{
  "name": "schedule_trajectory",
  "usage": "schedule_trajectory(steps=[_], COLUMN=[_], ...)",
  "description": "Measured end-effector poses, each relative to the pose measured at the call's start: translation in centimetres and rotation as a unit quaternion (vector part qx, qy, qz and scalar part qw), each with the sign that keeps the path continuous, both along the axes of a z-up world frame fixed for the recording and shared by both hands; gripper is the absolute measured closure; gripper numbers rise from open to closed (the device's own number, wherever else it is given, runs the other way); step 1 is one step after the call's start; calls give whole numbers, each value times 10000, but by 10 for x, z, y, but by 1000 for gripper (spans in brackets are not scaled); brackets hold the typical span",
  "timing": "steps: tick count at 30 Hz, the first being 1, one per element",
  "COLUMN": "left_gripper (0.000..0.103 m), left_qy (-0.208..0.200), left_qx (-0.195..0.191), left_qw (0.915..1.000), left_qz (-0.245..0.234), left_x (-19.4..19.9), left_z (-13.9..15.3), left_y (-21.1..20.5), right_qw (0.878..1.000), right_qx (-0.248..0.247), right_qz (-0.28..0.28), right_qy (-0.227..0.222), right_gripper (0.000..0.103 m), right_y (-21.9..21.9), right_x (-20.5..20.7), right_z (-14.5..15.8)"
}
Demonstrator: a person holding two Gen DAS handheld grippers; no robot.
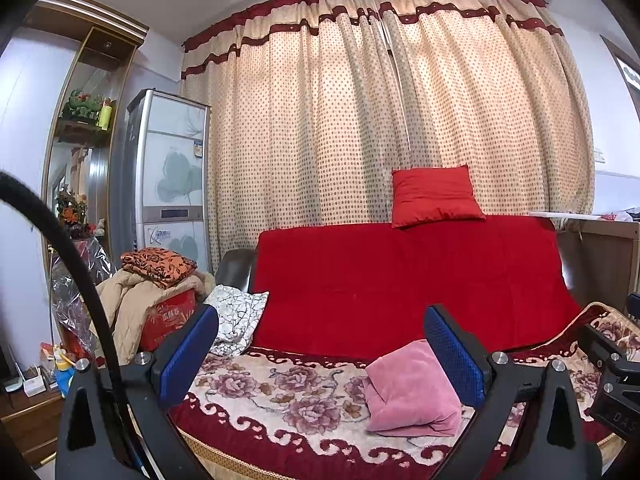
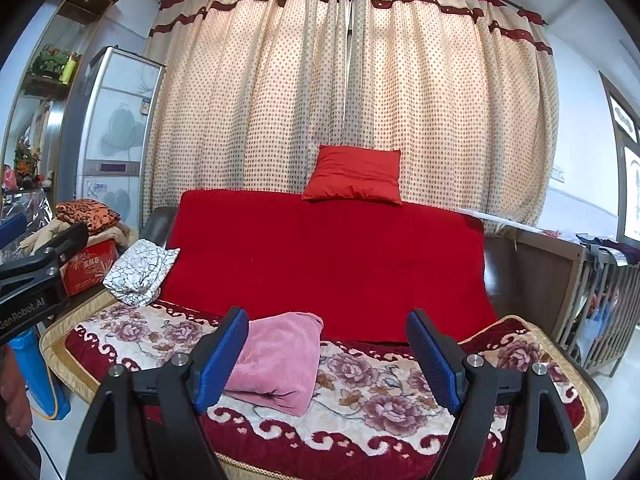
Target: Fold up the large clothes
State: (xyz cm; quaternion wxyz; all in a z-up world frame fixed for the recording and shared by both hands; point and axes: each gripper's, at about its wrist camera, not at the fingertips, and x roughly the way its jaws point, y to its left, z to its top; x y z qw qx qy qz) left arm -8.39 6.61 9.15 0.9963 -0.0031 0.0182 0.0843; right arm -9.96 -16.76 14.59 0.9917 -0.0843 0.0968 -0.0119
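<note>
- "GenRobot.AI" is printed in pale letters on the black body of the left gripper (image 2: 24, 304), seen at nine o'clock in the right wrist view.
- "DAS" is embossed on a black block of the right gripper (image 1: 618, 414), at four o'clock in the left wrist view.
- Gold characters are carried by the red cardboard box (image 2: 90, 268); they cannot be read.
</note>
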Motion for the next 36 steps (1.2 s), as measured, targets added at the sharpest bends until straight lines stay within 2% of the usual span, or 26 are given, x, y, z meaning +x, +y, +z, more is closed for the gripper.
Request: schedule_trajectory(steps=[9, 13, 15, 18, 19, 20, 21, 24, 27, 30, 33, 36], left_gripper=[1, 1, 1, 1, 1, 1, 1, 1, 1, 1, 1, 1], left_qy=[82, 110, 394, 1143, 1627, 1870, 2249, 2855, 3174, 3346, 3234, 3058], left_qx=[19, 44, 47, -161, -290, -374, -548, -748, -788, -622, -465, -437], left_qw=[9999, 9997, 9991, 9932, 9862, 9816, 9728, 9554, 9449, 9403, 9450, 9508], left_qz=[-84, -226, -179, -167, -80, -60, -55, 114, 121, 25, -123, -247], left_x=[2, 16, 39, 100, 133, 151, 179, 229, 265, 289, 298, 305], left_z=[-4, -13, -23, -50, -67, -77, -97, -135, -161, -180, -187, -193], left_y=[3, 4, 6, 16, 22, 25, 31, 37, 30, 13, -1, -9], right_qw=[10000, 9999, 9994, 9963, 9934, 9908, 9873, 9739, 9603, 9530, 9484, 9541], right_qx=[-34, -42, 35, 275, 431, 532, 624, 958, 1071, 1001, 1081, 894], right_qz=[3, 59, 201, 353, 407, 408, 331, 435, 429, 367, 389, 285], right_qy=[68, 140, 269, 731, 978, 1177, 1426, 2010, 2541, 2837, 2956, 2845], right_gripper=[20, 19, 19, 19, 20, 20, 20, 25, 27, 37, 37, 37], right_y=[2, 3, -1, -9, -13, -17, -22, -34, -38, -37, -37, -37], right_x=[2, 11, 26, 69, 90, 107, 129, 180, 221, 252, 270, 276], right_z=[-3, -8, -14, -33, -44, -54, -67, -109, -149, -177, -189, -192])
